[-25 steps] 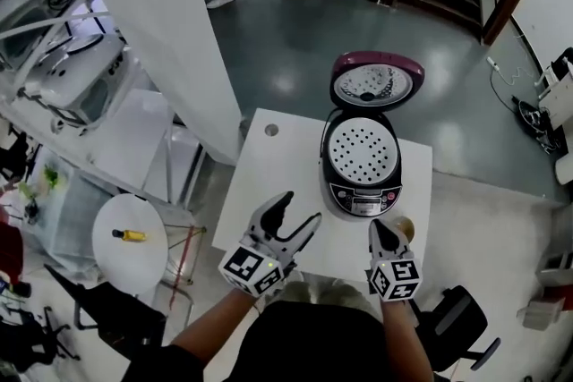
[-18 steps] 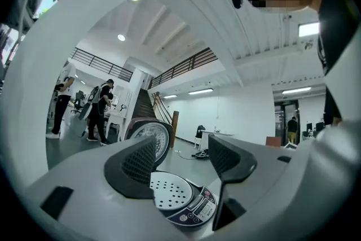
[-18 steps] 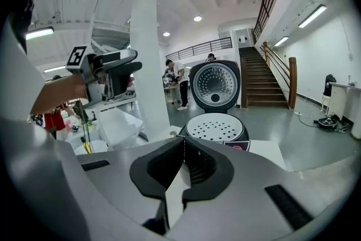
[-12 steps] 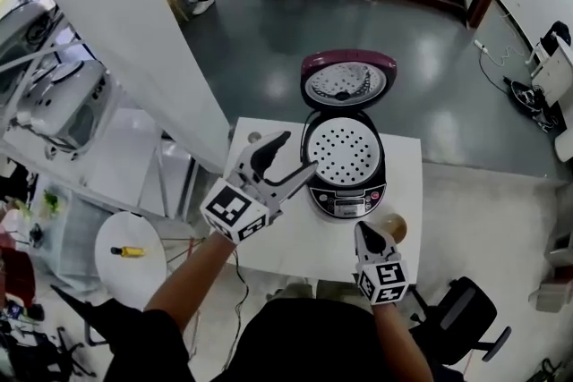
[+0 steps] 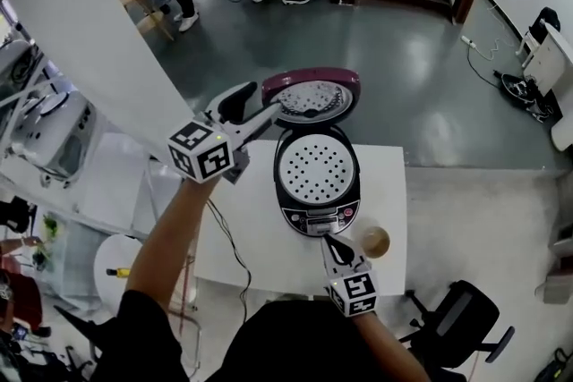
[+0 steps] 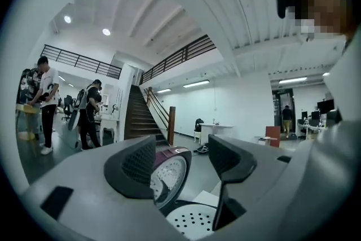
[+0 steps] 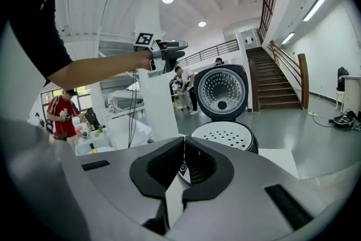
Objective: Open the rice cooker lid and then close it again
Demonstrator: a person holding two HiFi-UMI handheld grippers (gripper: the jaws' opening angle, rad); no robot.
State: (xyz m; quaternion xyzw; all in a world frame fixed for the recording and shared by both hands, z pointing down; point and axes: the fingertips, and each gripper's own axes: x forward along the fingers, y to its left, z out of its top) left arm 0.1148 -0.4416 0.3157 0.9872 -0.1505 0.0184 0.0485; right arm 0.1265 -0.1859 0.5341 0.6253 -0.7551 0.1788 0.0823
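Rice cooker (image 5: pixel 318 179): sitting on the white table (image 5: pixel 387 183), its lid (image 5: pixel 312 98) standing raised at the far side. Left gripper (image 5: pixel 261 103): hovering at the lid's left rim, jaws spread wide, gripping nothing. Right gripper (image 5: pixel 336 244): resting just before the cooker's front panel, jaws pressed together, empty. Cup (image 5: pixel 373 241): standing right of that gripper. Risk: a sideways push at one rim could be twisting the cooker toward the cup, or slamming the lid.

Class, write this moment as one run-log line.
rice cooker lid: up, open | left gripper: open, at lid's edge | right gripper: shut, empty
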